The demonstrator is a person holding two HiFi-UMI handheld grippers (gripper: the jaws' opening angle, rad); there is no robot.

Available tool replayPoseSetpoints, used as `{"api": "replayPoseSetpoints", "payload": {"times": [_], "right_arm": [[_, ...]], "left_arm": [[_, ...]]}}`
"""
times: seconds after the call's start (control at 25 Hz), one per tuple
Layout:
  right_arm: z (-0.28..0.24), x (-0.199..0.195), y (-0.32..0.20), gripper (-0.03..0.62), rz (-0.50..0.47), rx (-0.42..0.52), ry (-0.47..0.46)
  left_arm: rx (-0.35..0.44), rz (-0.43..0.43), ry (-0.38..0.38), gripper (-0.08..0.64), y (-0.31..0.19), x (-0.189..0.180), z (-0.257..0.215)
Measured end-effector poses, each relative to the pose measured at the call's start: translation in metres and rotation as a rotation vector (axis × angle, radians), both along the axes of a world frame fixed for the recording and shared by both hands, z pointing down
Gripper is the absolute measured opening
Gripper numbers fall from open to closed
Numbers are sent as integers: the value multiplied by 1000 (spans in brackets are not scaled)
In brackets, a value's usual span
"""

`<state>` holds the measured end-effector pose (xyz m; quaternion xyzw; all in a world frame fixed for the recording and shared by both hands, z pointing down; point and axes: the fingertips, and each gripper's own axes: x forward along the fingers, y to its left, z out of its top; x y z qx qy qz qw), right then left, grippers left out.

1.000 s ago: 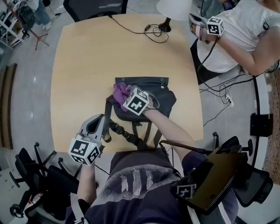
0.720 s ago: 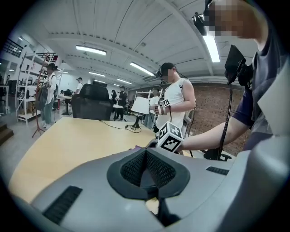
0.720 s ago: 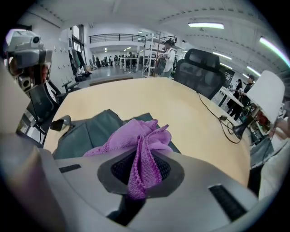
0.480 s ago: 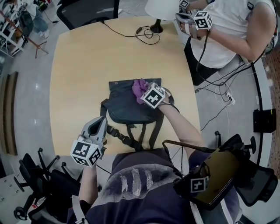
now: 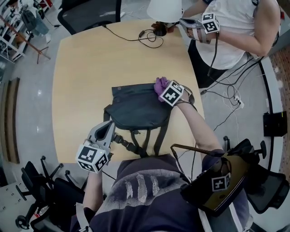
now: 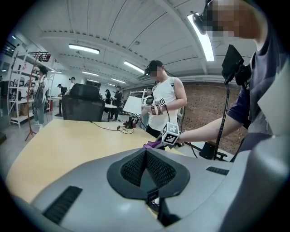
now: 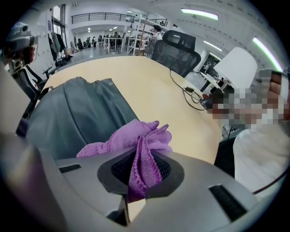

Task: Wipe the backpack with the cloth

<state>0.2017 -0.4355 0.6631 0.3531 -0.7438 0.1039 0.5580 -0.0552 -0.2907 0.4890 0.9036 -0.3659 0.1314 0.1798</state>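
A dark grey backpack (image 5: 136,108) lies flat on the wooden table (image 5: 86,68), its straps (image 5: 144,140) trailing toward me. My right gripper (image 5: 164,89) is shut on a crumpled purple cloth (image 5: 160,84) at the backpack's far right corner. In the right gripper view the cloth (image 7: 136,136) is pinched between the jaws of the right gripper (image 7: 142,165), with the backpack (image 7: 72,115) to the left below it. My left gripper (image 5: 108,127) hovers by the backpack's near left corner. In its own view the left gripper (image 6: 146,159) has its pads pressed together, with nothing visible between them.
A white lamp (image 5: 164,9) and a black cable (image 5: 136,35) sit at the table's far edge. Another person (image 5: 235,31) with a gripper (image 5: 199,23) stands at the far right. Office chairs (image 5: 88,11) stand behind the table. A dark tablet (image 5: 217,181) hangs near my right side.
My right gripper has dragged the purple cloth across the top of the backpack from its left part to its far right corner. The left gripper has stayed put.
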Motion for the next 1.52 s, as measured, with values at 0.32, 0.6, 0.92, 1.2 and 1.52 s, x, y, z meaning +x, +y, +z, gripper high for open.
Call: {"api": "replayPoseSetpoints", "payload": {"times": [0.32,0.6,0.92,1.2,1.52], "right_arm": [[-51,68,-35,32,194,184,13],[0,12,-32,32,162,94,-12],[24,-74,-29,32,106,-28,-101],[29,-125,-32,32,57,-83,-127],[32,-191,-30,32,-6,-126,-196]], "left_arm": [[-9,-7,9,6,2,-5,3],[-29,-31,8,6,1,-21,11],[-44,-93,17,6,-1,-62,19],[-56,-112,30,6,2,-80,26],[-75,-156,20,6,8,-106,32]]}}
